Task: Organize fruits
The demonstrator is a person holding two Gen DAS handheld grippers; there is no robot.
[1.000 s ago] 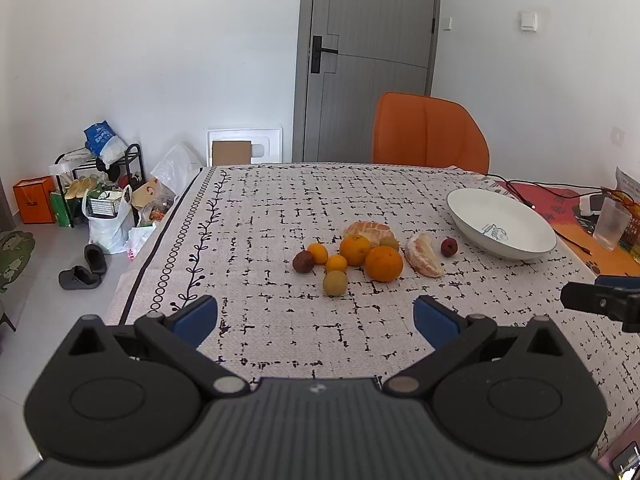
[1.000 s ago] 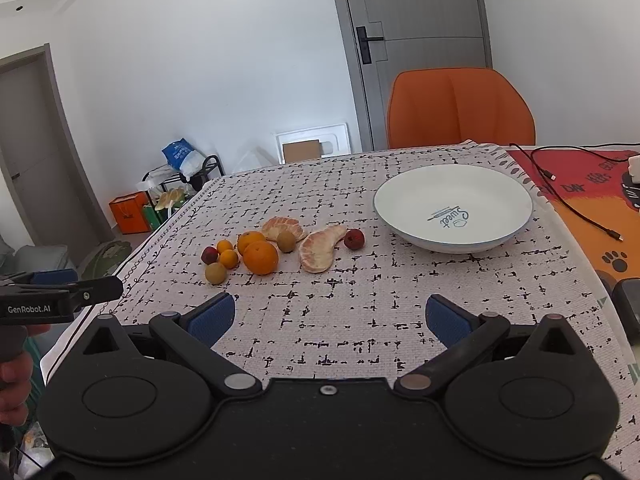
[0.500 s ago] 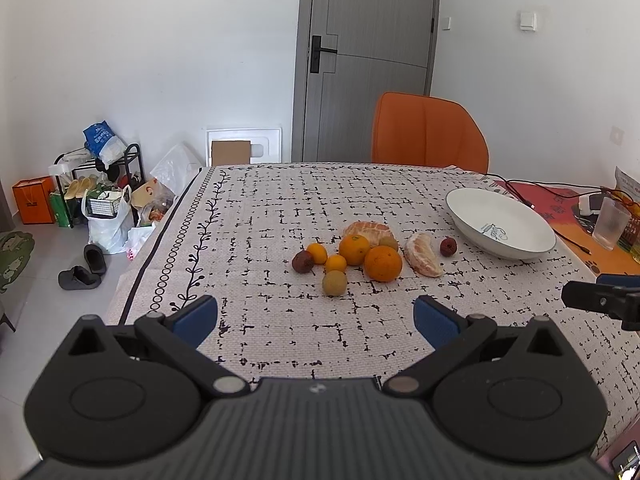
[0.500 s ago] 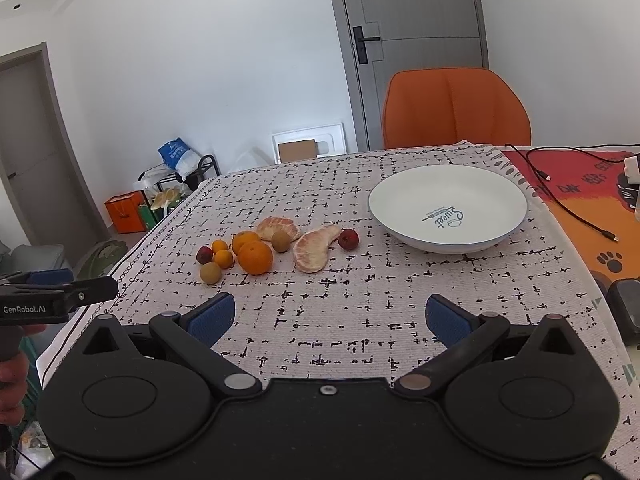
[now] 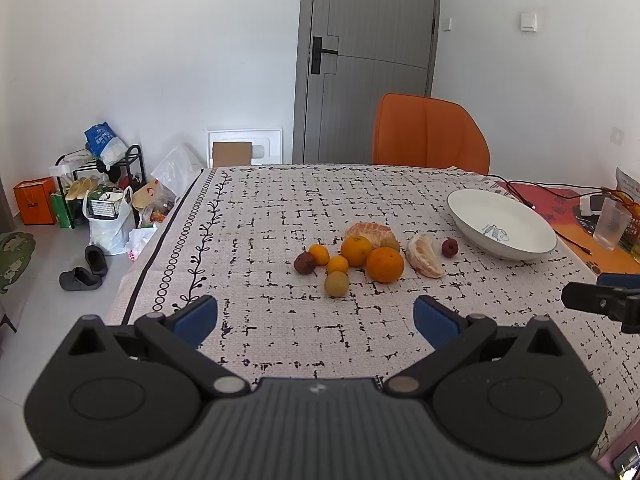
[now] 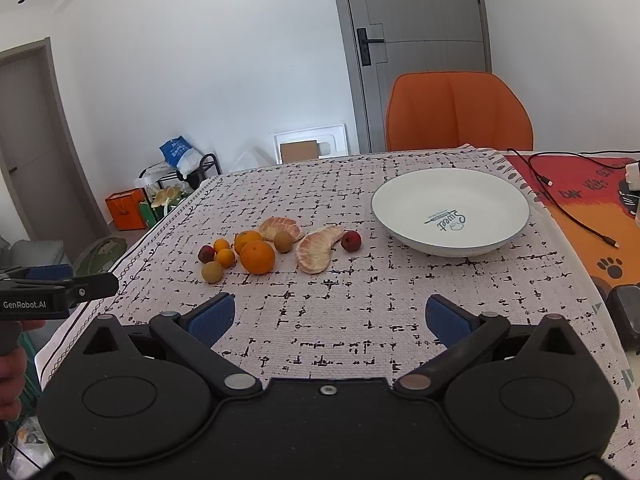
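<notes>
Patterned cloth (image 5: 280, 216), door (image 5: 368, 56) top ctr. Fruits (image 5: 360, 254) mid-frame, beyond L claw (image 5: 316, 320), R claw (image 6: 332, 318); both spread wide, empty.

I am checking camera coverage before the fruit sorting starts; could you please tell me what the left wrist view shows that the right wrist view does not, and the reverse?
Only the left wrist view shows the clear ribbed plastic cup at the table's right edge and the dark slippers on the floor.

Only the right wrist view shows the black paw print on the orange mat, the second grey door at far left, and the person's hand.

Both show the empty white bowl, the fruit cluster around the large orange, and the orange chair.
</notes>
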